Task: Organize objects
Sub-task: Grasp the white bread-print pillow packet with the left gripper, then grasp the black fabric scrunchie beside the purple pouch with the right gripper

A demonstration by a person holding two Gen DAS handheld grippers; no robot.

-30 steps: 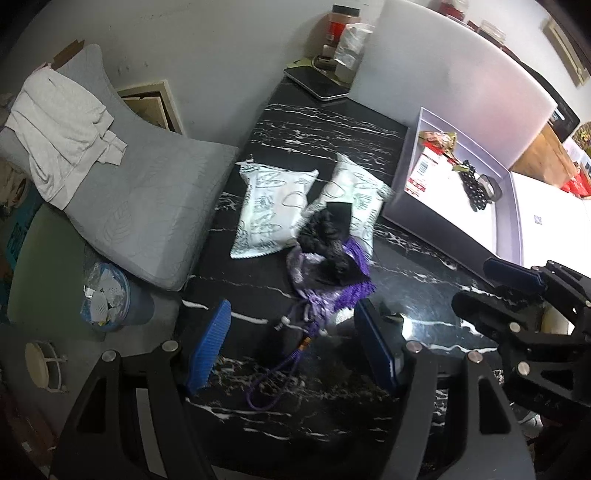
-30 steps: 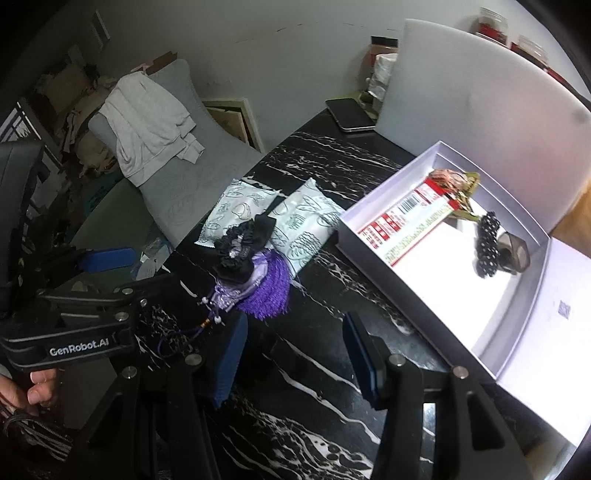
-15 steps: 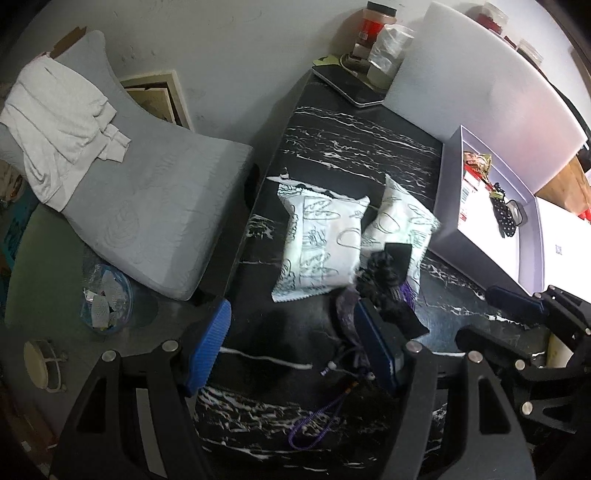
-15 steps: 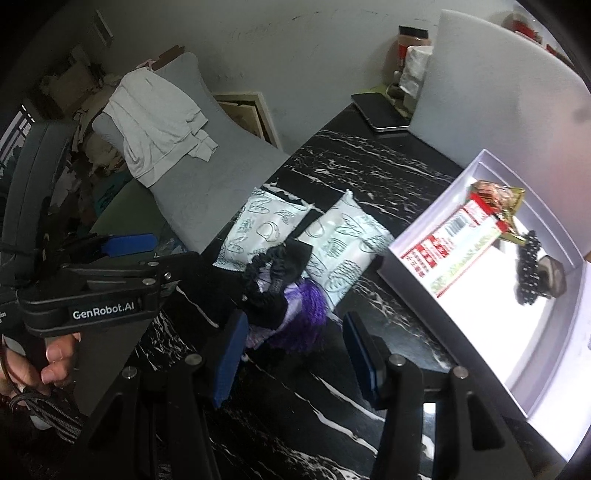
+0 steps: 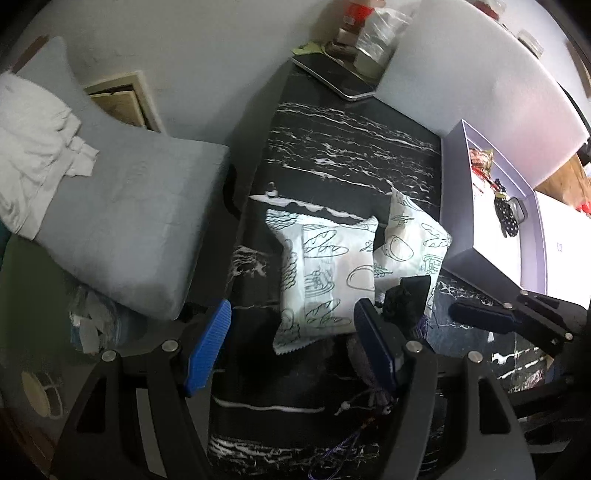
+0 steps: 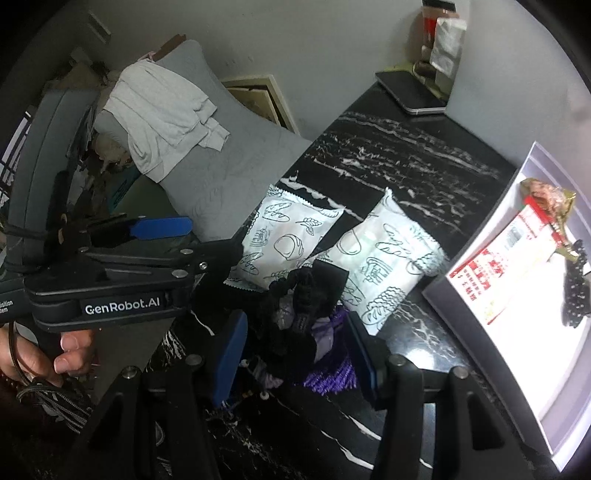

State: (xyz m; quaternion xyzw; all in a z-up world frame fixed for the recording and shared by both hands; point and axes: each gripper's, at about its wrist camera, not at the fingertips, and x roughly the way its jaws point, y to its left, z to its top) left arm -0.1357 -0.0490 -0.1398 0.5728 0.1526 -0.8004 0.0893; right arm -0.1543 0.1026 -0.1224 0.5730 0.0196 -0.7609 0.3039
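Two white snack packets with green drawings lie side by side on the black marble table [image 5: 351, 147]. My left gripper [image 5: 291, 343] is open, its jaws either side of the near end of the left packet [image 5: 325, 273]. The right packet [image 6: 384, 258] lies beside it. My right gripper [image 6: 295, 350] is open around a black scrunchie [image 6: 306, 295] lying on a purple tassel pouch [image 6: 332, 369]. A white open box [image 6: 491, 362] at the right holds a red-and-white packet [image 6: 502, 258], a gold wrapper and a black beaded item [image 6: 572, 291].
A grey cushion [image 5: 122, 221] with a white cloth [image 6: 162, 110] sits left of the table. A phone [image 6: 410, 92] and jars [image 6: 439, 33] stand at the table's far end beside a white board [image 5: 480, 74]. A purple cord [image 5: 347, 443] trails near the front edge.
Both grippers have moved forward along the table. The left one shifted from the tassel pouch to the left packet; the right one closed in on the scrunchie and pouch.
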